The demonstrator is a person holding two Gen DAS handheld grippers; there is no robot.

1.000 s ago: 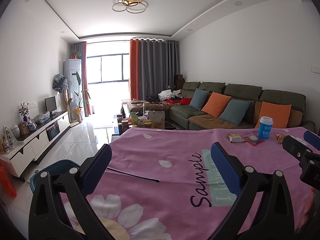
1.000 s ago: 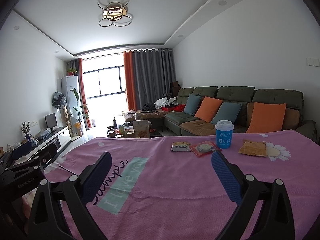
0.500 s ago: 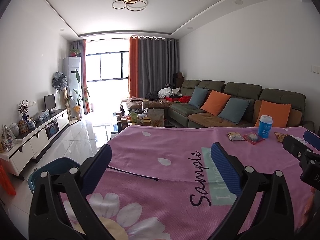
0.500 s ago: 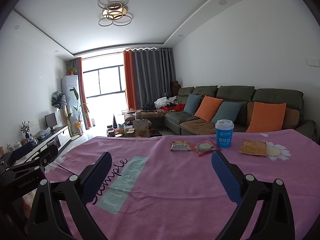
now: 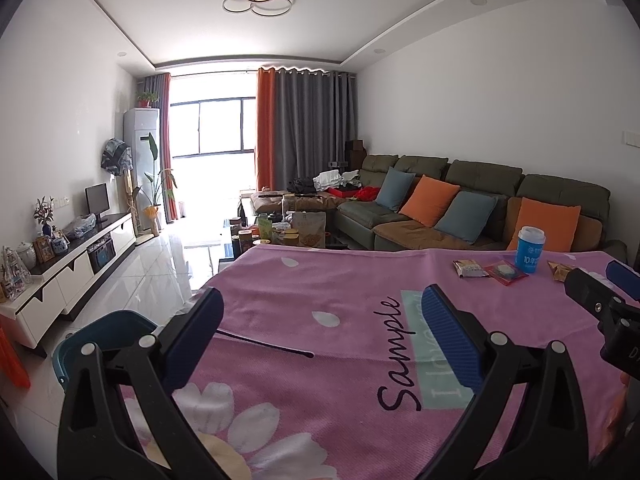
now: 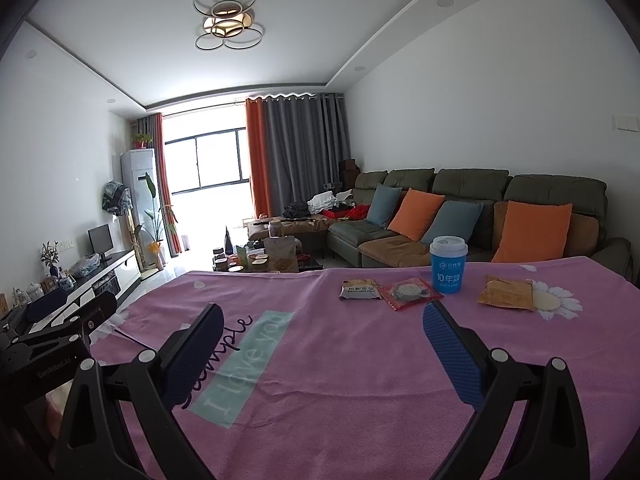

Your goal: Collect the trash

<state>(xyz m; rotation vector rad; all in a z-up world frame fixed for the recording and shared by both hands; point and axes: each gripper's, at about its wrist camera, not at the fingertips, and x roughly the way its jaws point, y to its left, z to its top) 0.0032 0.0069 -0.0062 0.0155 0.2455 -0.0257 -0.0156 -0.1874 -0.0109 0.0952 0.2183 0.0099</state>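
Observation:
A blue paper cup [image 6: 448, 264] stands at the far side of the pink tablecloth [image 6: 340, 380]. Beside it lie a grey snack wrapper [image 6: 359, 289], a red packet [image 6: 409, 293] and an orange packet [image 6: 506, 298]. The cup [image 5: 530, 249] and wrappers [image 5: 470, 269] also show in the left wrist view at far right. My right gripper [image 6: 320, 354] is open and empty, well short of the trash. My left gripper [image 5: 320, 340] is open and empty over the cloth's left part. A blue bin [image 5: 102, 334] stands on the floor left of the table.
A thin black stick [image 5: 264, 344] lies on the cloth near the left gripper. Beyond the table are a cluttered coffee table [image 5: 280, 232], a green sofa with cushions [image 5: 460, 208] and a white TV cabinet [image 5: 68, 264] along the left wall.
The left wrist view has shifted slightly, showing a bit more of the blue bin. The right gripper has not moved. Both stay open.

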